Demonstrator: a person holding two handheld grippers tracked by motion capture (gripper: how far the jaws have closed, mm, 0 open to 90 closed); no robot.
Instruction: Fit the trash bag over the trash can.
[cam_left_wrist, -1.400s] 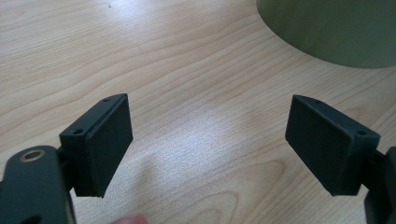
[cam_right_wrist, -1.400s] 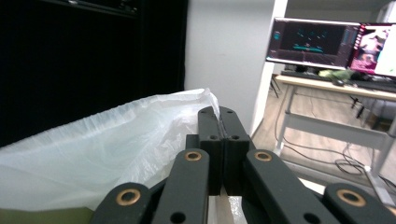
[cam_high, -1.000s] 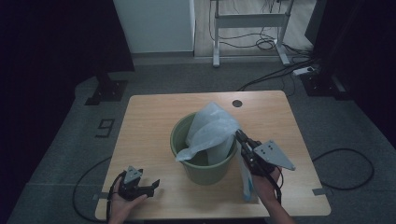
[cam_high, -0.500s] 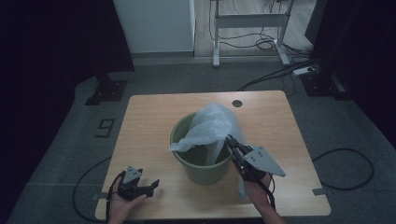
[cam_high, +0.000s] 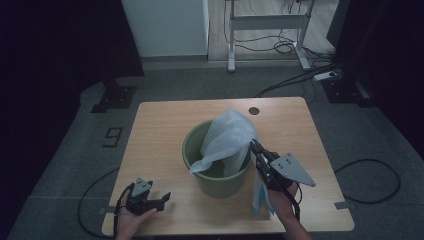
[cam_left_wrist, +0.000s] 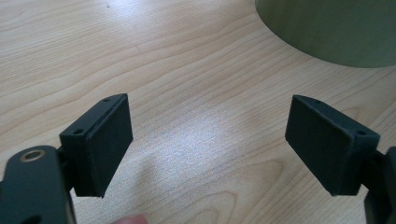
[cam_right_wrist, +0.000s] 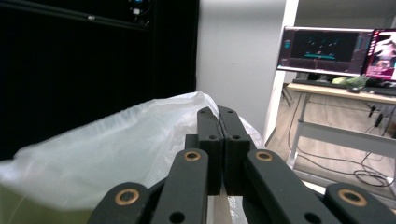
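A green bucket (cam_high: 192, 150) stands in the middle of the wooden table (cam_high: 160, 130). A thin, pale plastic bag (cam_high: 227, 137) rises out of it and drapes over its right rim, with a loose end hanging under my right hand. My right gripper (cam_high: 255, 146) is at the bucket's right rim, shut on the bag's film. In the right gripper view its jaws (cam_right_wrist: 223, 122) are pressed together with the bag (cam_right_wrist: 116, 149) billowing just behind them. My left gripper (cam_high: 162, 198) rests open near the table's front left corner. In the left gripper view it (cam_left_wrist: 208, 140) holds nothing, with the bucket (cam_left_wrist: 336, 32) beyond.
A dark round grommet (cam_high: 254, 110) sits near the table's far edge. Cables (cam_high: 370, 175) run over the grey floor on the right. A white desk frame (cam_high: 265, 25) stands behind, and monitors (cam_right_wrist: 336, 51) sit on a desk at the right.
My right gripper has shifted a little toward the bucket's rim, and the bag's film has moved with it. The left gripper has stayed where it was.
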